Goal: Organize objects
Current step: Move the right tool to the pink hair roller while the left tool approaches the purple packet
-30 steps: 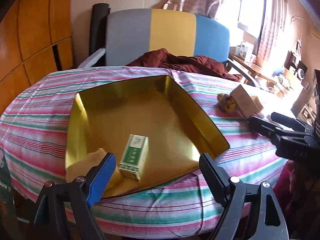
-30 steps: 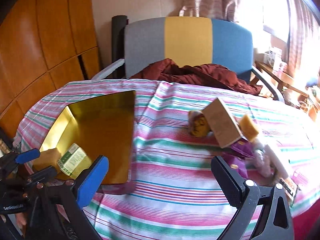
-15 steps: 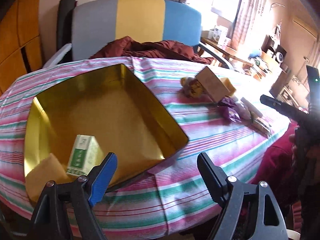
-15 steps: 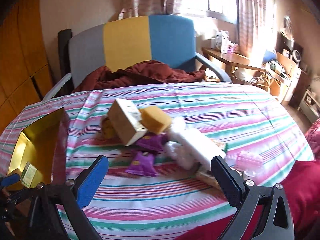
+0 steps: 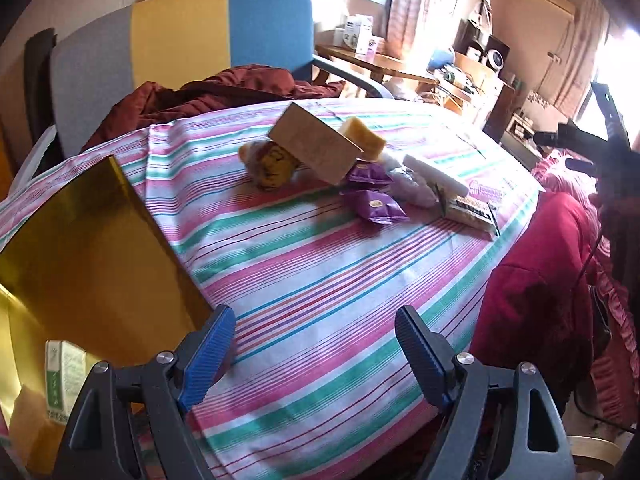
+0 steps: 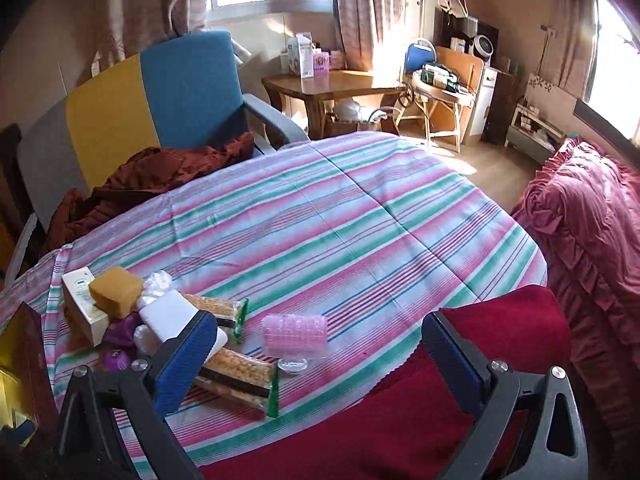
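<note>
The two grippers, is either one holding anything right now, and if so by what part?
Nothing is held. The left gripper and the right gripper both stand open and empty above the striped tablecloth.

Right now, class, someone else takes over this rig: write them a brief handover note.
Left gripper: open, empty, by the gold tray.
Right gripper: open, empty, over the table's near edge.
Done: a green-and-white box lies in the tray.
Left on the striped cloth: cardboard box, yellow sponge, purple packets, snack bars, pink roller, a white block.
</note>
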`<action>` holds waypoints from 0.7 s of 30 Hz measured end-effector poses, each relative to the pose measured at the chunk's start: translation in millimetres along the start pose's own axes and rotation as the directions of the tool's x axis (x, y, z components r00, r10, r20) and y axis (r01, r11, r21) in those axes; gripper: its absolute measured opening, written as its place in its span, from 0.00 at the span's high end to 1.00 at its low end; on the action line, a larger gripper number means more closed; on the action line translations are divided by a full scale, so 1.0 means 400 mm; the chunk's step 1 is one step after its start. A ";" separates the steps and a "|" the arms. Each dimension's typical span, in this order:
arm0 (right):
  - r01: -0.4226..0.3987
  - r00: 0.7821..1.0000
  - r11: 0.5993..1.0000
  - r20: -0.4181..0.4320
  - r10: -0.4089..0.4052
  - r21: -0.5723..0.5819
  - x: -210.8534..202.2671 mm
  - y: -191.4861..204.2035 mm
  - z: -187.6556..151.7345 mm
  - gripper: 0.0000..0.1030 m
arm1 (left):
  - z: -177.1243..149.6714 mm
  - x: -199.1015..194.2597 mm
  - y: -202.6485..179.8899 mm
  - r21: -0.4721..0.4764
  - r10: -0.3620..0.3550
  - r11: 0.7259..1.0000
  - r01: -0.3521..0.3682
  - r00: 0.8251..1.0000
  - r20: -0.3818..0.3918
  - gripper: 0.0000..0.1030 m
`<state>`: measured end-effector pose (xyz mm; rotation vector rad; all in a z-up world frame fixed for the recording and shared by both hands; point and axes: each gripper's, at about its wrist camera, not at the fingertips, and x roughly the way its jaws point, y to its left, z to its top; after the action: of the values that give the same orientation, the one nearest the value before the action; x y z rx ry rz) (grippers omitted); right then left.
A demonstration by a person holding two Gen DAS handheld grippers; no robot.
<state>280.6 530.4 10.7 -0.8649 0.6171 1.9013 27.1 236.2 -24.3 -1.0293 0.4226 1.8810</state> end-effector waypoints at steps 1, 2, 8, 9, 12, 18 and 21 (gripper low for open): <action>0.004 0.999 1.000 -0.033 -0.004 -0.016 0.018 0.000 0.005 0.00 | 0.004 0.008 -0.007 0.008 -0.003 1.000 0.003 1.000 -0.003 0.19; 0.007 0.998 0.999 -0.066 -0.010 -0.039 0.039 0.006 0.009 0.00 | 0.007 0.017 -0.015 0.017 -0.004 1.000 0.004 1.000 -0.008 0.19; -0.005 0.963 0.980 -0.263 -0.050 -0.201 0.185 0.067 -0.009 0.00 | 0.029 0.064 -0.033 0.032 -0.007 0.999 0.008 0.999 -0.039 0.18; -0.016 0.956 0.981 -0.290 -0.042 -0.196 0.208 0.068 -0.009 0.00 | 0.034 0.072 -0.035 0.030 -0.004 1.000 0.005 0.999 -0.039 0.18; -0.030 0.939 0.982 -0.343 -0.037 -0.188 0.257 0.074 -0.006 0.00 | 0.043 0.093 -0.035 0.025 0.001 1.000 0.001 0.999 -0.051 0.18; -0.014 0.907 0.980 -0.414 -0.071 -0.200 0.314 0.081 0.001 0.00 | 0.062 0.127 -0.042 0.021 -0.019 1.000 0.020 0.998 -0.054 0.18; -0.021 0.897 0.983 -0.437 -0.063 -0.184 0.325 0.073 -0.001 0.07 | 0.071 0.147 -0.044 0.000 -0.036 0.999 0.036 0.997 -0.071 0.15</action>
<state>212.8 587.5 -88.6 -1.4431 0.7009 1.7676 15.0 296.7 -52.0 -1.0986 0.4436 1.8159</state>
